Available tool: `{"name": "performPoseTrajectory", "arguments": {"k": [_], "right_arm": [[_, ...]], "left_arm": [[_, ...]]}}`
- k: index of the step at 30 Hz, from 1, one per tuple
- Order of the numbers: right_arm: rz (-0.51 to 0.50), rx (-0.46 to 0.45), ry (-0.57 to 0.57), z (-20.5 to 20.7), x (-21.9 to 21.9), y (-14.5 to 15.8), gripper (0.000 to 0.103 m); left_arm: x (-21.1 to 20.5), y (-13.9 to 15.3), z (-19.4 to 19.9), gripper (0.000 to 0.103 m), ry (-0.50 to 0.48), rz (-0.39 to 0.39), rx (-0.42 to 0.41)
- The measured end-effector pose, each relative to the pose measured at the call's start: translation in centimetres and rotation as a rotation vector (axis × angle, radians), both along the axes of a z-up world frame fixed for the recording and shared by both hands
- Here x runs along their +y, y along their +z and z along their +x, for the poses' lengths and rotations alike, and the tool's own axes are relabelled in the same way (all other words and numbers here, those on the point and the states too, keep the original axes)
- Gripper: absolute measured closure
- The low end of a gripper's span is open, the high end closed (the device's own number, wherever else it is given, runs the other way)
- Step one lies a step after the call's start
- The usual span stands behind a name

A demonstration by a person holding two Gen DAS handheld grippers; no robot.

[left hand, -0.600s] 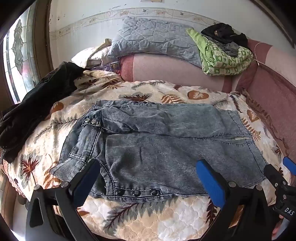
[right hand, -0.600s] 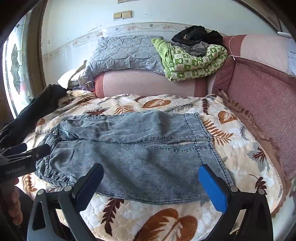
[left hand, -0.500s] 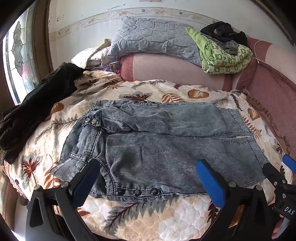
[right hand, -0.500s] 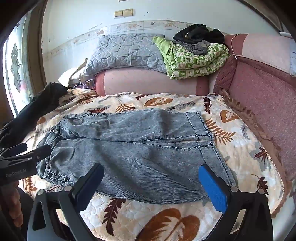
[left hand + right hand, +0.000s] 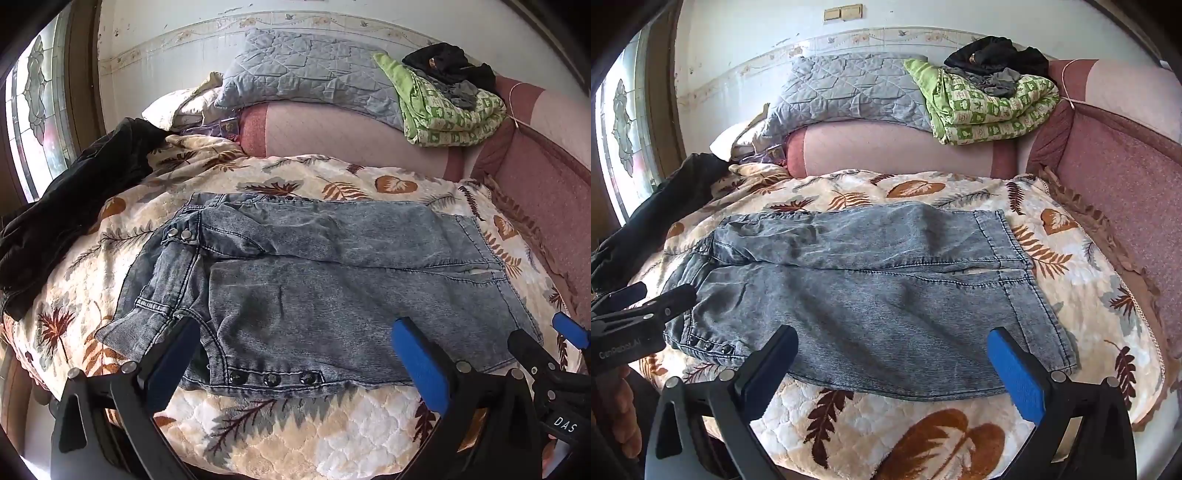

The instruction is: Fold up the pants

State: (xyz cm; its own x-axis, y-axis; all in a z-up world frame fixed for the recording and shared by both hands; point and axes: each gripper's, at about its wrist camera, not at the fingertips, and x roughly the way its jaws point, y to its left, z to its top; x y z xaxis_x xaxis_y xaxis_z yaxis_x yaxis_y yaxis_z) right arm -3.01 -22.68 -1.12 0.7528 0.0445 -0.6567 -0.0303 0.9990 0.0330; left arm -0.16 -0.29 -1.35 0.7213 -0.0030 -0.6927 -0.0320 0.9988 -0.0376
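Grey-blue denim pants [image 5: 332,280] lie flat across the leaf-patterned bedspread [image 5: 280,424], waistband with snaps to the left, leg hems to the right. They also show in the right wrist view [image 5: 879,291]. My left gripper [image 5: 295,347] is open and empty, hovering over the near edge by the waistband. My right gripper [image 5: 892,358] is open and empty, over the near edge toward the leg hems. Each gripper shows at the edge of the other's view, the right one [image 5: 546,354] and the left one [image 5: 646,306].
A black garment [image 5: 74,206] lies on the bed's left side by a window. A grey quilted pillow [image 5: 306,77], a green patterned blanket [image 5: 450,107] and dark clothes sit on the pink headboard cushion [image 5: 351,136]. A pink padded side [image 5: 1126,206] borders the right.
Both views have shifted slightly; the pants lie as before and both grippers stay open above the near edge.
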Motion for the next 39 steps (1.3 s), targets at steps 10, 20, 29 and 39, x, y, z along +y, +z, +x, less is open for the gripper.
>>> {"name": "performPoseTrajectory", "arguments": {"k": [10,20,29,39], "right_arm": [[-0.016,-0.009,0.008,0.1,0.5,0.5,0.0],[-0.029,-0.003,-0.016,0.1,0.0,0.4,0.0],[-0.03,0.0,-0.025,0.3,-0.2,0.3,0.0],[-0.035,-0.008,-0.035,0.3,-0.4,0.5,0.0]], "left_arm": [[0.6,0.5,-0.1,0.0,0.007,-0.006,0.0],[0.9,0.3,0.0,0.0,0.022,-0.001,0.007],[1.2,0.0,0.2,0.0,0.032,0.002,0.014],[1.5,-0.3,0.2,0.0,0.043,0.004,0.024]]}}
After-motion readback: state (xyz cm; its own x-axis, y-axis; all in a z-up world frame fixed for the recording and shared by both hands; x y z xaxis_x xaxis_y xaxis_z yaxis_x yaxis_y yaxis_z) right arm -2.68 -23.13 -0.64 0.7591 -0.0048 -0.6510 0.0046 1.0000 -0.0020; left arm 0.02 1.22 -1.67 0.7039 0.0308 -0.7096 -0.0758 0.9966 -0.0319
